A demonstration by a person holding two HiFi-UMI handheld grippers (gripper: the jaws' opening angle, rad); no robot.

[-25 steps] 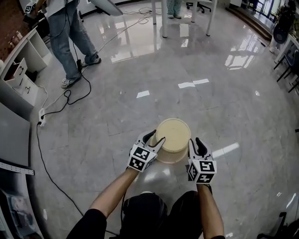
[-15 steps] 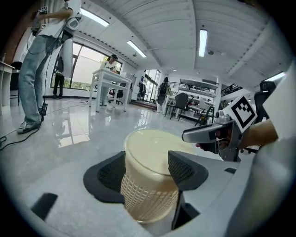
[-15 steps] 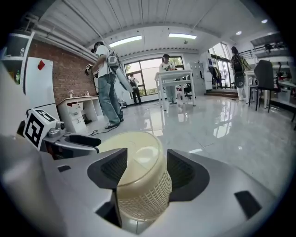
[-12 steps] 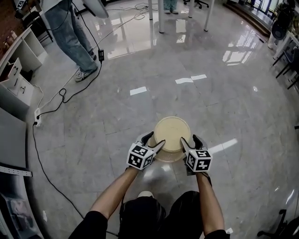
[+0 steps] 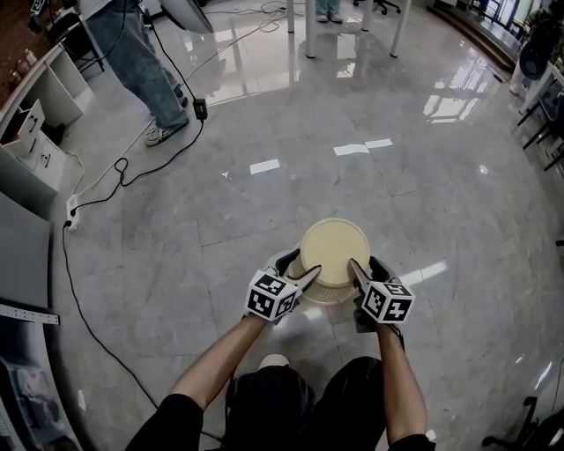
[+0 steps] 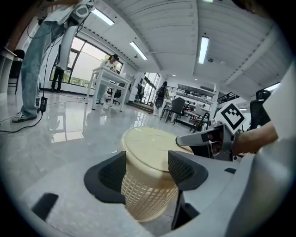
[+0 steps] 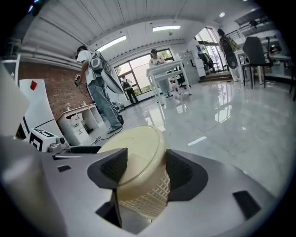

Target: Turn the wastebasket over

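Note:
A cream wastebasket [image 5: 333,247] stands mouth-down on the grey floor, its solid base facing up and its lattice wall below. My left gripper [image 5: 300,264] is at its left side and my right gripper [image 5: 366,262] at its right. In the left gripper view, the open jaws of the left gripper [image 6: 147,171] flank the near side of the basket [image 6: 148,143] without visibly pressing on it. The right gripper view shows the right gripper [image 7: 141,169] the same way, with the basket [image 7: 138,152] between its spread jaws.
A person [image 5: 141,62] stands at the far left beside low shelving [image 5: 35,123]. A black cable [image 5: 132,167] runs to a power strip [image 5: 72,216]. White table legs [image 5: 352,26] stand at the back, with chairs [image 5: 546,114] at the right edge.
Both grippers have sunk a little beside the basket and rolled slightly. Their jaws now stand wider apart. The basket rests in nearly the same spot.

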